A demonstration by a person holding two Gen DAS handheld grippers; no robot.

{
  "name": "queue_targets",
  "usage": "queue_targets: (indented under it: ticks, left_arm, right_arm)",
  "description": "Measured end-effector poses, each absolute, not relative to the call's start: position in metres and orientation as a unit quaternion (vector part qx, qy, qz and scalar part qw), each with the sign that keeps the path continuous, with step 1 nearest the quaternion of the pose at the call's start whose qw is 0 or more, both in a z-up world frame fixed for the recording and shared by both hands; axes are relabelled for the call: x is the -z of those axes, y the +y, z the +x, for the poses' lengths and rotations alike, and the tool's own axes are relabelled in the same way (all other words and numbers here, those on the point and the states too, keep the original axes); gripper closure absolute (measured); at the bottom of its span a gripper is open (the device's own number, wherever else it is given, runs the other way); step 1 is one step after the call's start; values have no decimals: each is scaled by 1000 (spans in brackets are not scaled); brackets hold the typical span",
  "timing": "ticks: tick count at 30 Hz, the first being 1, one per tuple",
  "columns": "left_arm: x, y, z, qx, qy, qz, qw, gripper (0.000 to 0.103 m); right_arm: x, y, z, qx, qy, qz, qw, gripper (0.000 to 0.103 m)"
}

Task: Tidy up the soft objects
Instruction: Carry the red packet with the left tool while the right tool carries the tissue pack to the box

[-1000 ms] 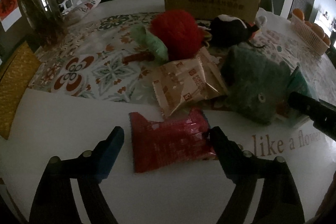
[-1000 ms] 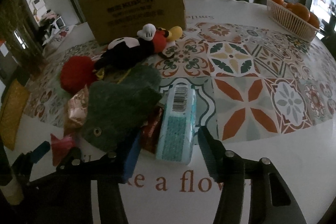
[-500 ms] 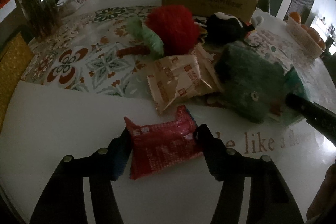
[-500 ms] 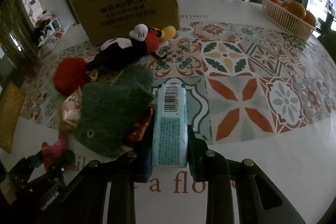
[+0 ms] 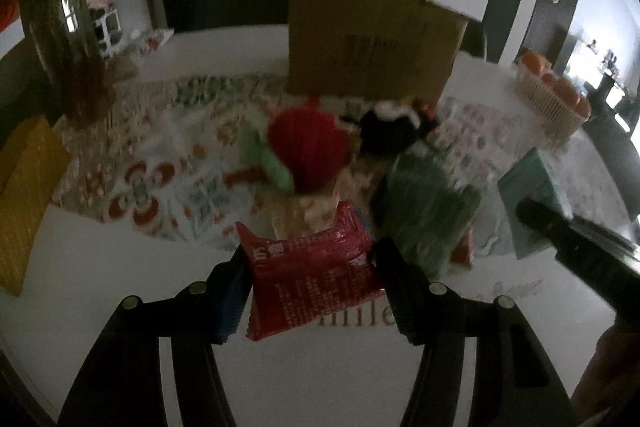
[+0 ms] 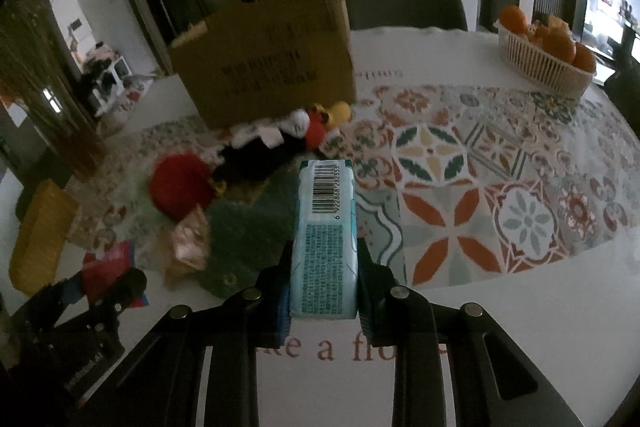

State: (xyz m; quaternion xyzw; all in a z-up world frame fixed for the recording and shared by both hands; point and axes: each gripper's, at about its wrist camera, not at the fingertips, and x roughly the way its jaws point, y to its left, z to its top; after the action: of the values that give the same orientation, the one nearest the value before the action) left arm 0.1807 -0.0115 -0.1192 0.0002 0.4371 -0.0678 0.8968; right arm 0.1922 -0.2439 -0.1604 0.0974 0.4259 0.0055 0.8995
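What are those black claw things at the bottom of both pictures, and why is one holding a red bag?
Those are grabbers that a person holds, one in each hand. Each carries a small camera looking along its two fingers, so you get one picture per hand. In the left-hand picture, the left gripper squeezes a red snack packet. In the right-hand picture, the right gripper squeezes a light-blue tissue pack with a barcode. Both look lifted off the table. On its patterned cloth lie a red fuzzy toy, a black mouse plush, a green plush and a beige wrapper. Behind stand a cardboard box and a basket of oranges.
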Motion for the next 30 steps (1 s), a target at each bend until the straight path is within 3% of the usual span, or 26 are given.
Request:
queue_targets:
  ticks: [15,30]
  left_arm:
    - [43,-17,212,107,369,-2,923,43]
    - [7,-27,278,133,331,11,934,43]
  right_arm:
    - [94,-238,205,-22,365,99,925,75]
    - [56,-242,267,-32,327,103,939,75]
